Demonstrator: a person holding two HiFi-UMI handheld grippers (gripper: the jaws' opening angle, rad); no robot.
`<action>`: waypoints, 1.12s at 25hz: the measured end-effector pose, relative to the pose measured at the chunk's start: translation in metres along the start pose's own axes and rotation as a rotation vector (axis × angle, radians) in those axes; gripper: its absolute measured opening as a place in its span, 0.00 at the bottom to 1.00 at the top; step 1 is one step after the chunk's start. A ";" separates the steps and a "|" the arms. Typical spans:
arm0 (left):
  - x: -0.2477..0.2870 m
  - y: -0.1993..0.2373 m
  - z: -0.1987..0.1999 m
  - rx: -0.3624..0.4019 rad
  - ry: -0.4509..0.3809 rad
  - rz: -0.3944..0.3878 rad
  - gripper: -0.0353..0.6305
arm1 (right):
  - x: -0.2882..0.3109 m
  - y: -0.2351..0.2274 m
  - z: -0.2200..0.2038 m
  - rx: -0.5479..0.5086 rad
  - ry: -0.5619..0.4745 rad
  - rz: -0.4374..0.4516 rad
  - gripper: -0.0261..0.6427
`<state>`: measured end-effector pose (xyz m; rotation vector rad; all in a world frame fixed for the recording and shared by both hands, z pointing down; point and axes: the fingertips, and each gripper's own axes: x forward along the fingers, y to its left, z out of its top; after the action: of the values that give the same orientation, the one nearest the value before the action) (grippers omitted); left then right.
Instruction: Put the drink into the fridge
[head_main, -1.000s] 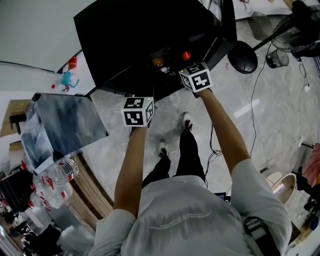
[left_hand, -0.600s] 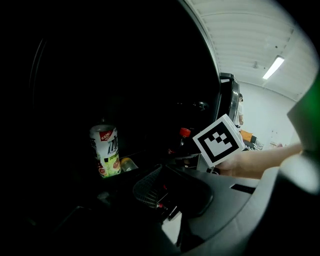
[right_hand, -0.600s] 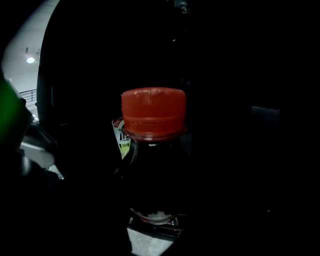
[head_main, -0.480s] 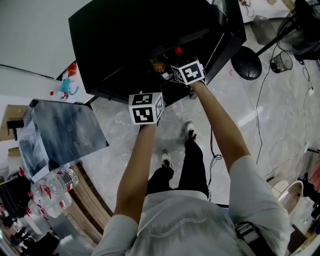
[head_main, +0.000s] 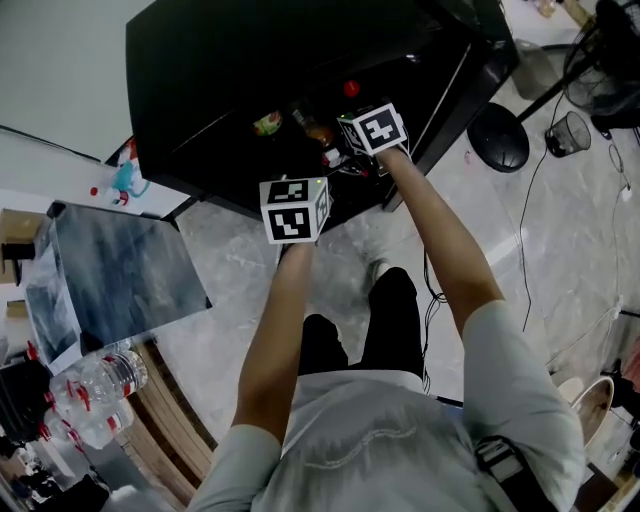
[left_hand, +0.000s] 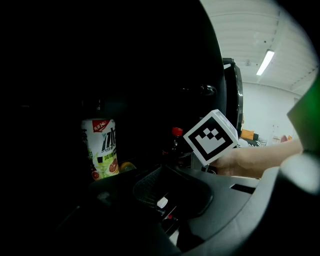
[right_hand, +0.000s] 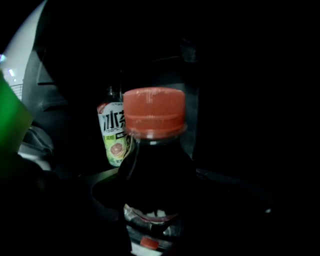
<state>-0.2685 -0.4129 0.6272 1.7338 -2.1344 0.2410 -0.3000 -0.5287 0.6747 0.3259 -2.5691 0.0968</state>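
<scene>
Fridge (head_main: 230, 90) is standing open at the far side, interior dark. Person is reaching both arms toward it from the near side. Right gripper (right_hand: 156, 212) is clamping a dark drink bottle (right_hand: 155, 170) with a red cap, holding it upright just at the fridge opening, right of centre. Left gripper (left_hand: 165, 197) is hovering nearer and to the left of it, jaws together with nothing between them. Green-and-white drink can (left_hand: 100, 147) with grapefruit print is standing upright deeper inside the fridge, left of the held bottle and apart from it. Something small and orange (left_hand: 125, 166) is sitting just right of the can's base; can't tell what it is.
</scene>
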 end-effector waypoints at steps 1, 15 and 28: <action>0.004 0.001 0.001 -0.005 -0.013 0.002 0.09 | 0.005 -0.002 0.003 -0.001 0.006 0.010 0.50; 0.023 0.017 -0.004 -0.019 -0.031 0.024 0.09 | 0.040 -0.011 0.027 0.030 -0.135 -0.017 0.52; -0.021 -0.020 0.003 0.034 0.048 -0.064 0.09 | -0.013 0.007 -0.018 0.096 0.028 -0.047 0.55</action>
<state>-0.2457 -0.3995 0.6144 1.7937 -2.0484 0.3007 -0.2823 -0.5166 0.6834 0.4184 -2.5322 0.2065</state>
